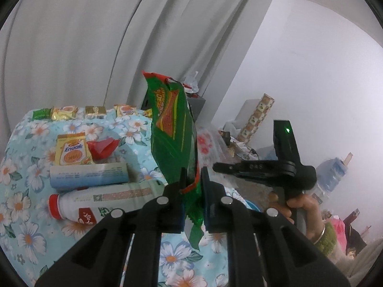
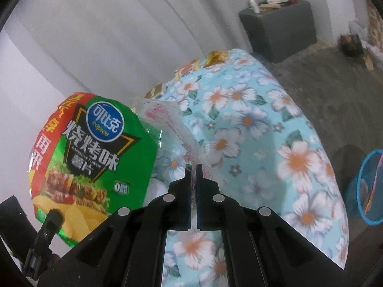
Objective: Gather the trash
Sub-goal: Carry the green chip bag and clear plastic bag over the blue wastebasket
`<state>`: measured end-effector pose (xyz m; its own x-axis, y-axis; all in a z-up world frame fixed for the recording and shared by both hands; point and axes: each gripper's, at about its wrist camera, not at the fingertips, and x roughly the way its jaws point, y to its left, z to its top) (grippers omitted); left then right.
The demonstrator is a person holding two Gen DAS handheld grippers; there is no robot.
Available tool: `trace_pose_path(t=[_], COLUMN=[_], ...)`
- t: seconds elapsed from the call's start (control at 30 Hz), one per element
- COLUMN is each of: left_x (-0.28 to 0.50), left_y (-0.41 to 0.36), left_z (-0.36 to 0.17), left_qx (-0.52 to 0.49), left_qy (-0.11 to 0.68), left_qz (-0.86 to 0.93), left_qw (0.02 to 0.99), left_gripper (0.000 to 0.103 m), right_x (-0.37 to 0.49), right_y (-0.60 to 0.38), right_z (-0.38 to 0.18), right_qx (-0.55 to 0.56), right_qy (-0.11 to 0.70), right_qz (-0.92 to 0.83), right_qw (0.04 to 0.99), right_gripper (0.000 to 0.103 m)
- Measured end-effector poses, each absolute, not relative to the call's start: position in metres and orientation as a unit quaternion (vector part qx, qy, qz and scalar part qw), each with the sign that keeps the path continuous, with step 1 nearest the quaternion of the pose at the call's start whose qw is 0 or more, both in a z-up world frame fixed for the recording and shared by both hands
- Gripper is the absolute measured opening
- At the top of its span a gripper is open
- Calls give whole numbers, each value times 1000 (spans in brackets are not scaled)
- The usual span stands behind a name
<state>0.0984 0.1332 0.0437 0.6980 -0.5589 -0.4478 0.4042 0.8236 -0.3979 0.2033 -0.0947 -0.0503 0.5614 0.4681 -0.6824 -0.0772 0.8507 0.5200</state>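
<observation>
Two fisheye views look along handheld black grippers above a table draped in a light blue floral cloth (image 1: 28,215). The left gripper (image 1: 192,174) is clenched on the bottom edge of a green and red crisp bag (image 1: 172,131), which stands upright from its fingers, raised above the cloth. In the right wrist view the same crisp bag (image 2: 93,157) shows its front at the left, printed with Chinese characters, "BARBECUE FLAVOR" and a picture of crisps. The right gripper (image 2: 194,169) is pinched closed on a thin, clear plastic wrapper (image 2: 167,117) with pink print, which rises from its tips above the table. The left wrist view also shows the right gripper (image 1: 217,167) from the side, held by a hand (image 1: 299,203) wearing a bangle. On the cloth to the left lie a white bottle (image 1: 103,203) with a red cap, on its side, a pale blue tube (image 1: 91,174) behind it, a yellow "Enaak" packet (image 1: 71,150) and a red wrapper (image 1: 103,147). Small gold and green packets (image 1: 64,113) line the table's far edge. On the floor to the right of the table stands a blue mesh bin (image 2: 371,186). A grey box (image 2: 280,28) with clutter on top stands by the white curtain
</observation>
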Motion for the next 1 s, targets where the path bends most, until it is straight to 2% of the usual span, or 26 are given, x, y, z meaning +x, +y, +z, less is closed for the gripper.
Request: trace_pose_path(t=[0.53, 1.0], left_x=[104, 106], left_y=[67, -56], left_z=[60, 70], left_qx=[-65, 8], left_qy=[272, 272], left_qz=[-327, -434], left_qw=[903, 859], left_gripper=[10, 10], right_x=[144, 78], right_y=[-159, -269], right_z=[-42, -51], right_qx=[299, 369], right_qy=[387, 330], right_qz=[141, 51], right_qw=[861, 868], right_gripper=[1, 1])
